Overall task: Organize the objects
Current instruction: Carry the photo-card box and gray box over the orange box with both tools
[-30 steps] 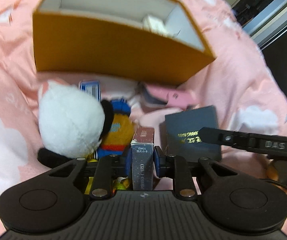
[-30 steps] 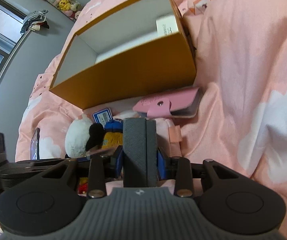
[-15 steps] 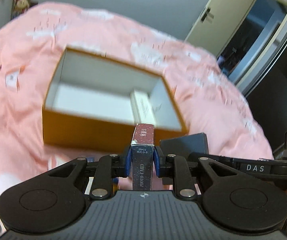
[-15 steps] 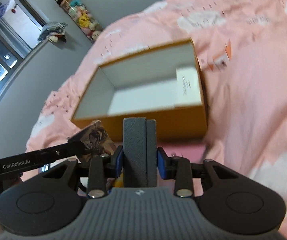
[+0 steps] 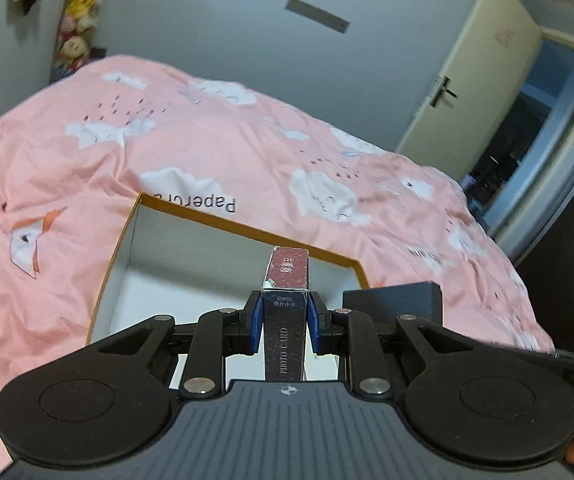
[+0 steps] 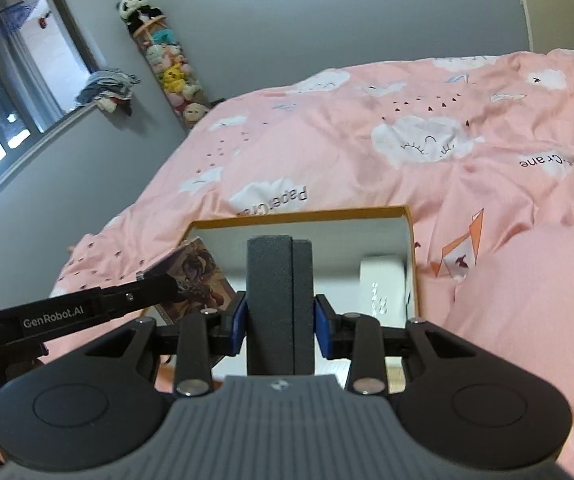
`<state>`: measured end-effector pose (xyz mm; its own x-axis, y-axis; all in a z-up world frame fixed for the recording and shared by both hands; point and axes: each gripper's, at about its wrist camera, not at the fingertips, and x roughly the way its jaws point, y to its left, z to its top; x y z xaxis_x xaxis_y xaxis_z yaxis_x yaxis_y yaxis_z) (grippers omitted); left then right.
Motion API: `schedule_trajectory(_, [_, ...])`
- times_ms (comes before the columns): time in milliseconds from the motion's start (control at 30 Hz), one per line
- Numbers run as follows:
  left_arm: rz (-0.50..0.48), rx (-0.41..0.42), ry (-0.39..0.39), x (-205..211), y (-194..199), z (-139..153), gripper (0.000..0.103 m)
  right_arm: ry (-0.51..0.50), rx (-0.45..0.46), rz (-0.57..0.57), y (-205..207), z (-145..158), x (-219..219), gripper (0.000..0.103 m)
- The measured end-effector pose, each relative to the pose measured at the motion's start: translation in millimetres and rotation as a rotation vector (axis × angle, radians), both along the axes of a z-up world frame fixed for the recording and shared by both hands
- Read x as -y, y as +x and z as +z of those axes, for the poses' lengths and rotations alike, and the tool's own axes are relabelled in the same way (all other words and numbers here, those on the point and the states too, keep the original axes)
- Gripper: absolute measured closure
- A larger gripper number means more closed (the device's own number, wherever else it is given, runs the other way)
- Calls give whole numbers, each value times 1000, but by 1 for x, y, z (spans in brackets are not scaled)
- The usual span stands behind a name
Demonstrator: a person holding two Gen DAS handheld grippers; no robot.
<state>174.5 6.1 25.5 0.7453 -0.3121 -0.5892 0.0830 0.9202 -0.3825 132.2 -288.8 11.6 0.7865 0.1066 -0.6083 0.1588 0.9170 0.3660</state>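
My left gripper (image 5: 285,320) is shut on a dark red photo card box (image 5: 287,308) and holds it over the open orange box (image 5: 223,220) with white inside walls. My right gripper (image 6: 279,318) is shut on a dark grey box (image 6: 279,300) and holds it above the same orange box (image 6: 299,216). A white box (image 6: 383,284) lies inside at the right end. The grey box also shows in the left wrist view (image 5: 395,300), and the photo card box's picture side shows in the right wrist view (image 6: 195,276).
The orange box sits on a bed with a pink cloud-print cover (image 5: 207,132). A grey wall with hanging plush toys (image 6: 167,64) is behind. A door (image 5: 475,92) stands at the right, a window (image 6: 3,92) at the left.
Both grippers have risen and moved forward from the pile of items to over the orange box's opening, each still holding its box. The panda plush and pink wallet have left view.
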Motion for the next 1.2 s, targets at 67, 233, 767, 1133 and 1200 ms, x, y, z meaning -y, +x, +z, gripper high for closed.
schedule_trajectory(67, [9,-15,-24,-3,15,-10,78,3,-25,-8,17,-8,2,67])
schedule_trajectory(233, [64,-101,-42,-10,52,-42,78,26,-116,-17,54,-36,9,67])
schedule_trajectory(767, [210,-329,-153,-36,129,-95,78,99,-244,-18,129,-84,19,67])
schedule_trajectory(1133, [181,-521,-72,-42,134,-99,70,160,-312,-31,139,-102,33,67])
schedule_trajectory(1200, [152,-539,-20,-37,133,-98,68,165,-321,-24,140,-105,32,67])
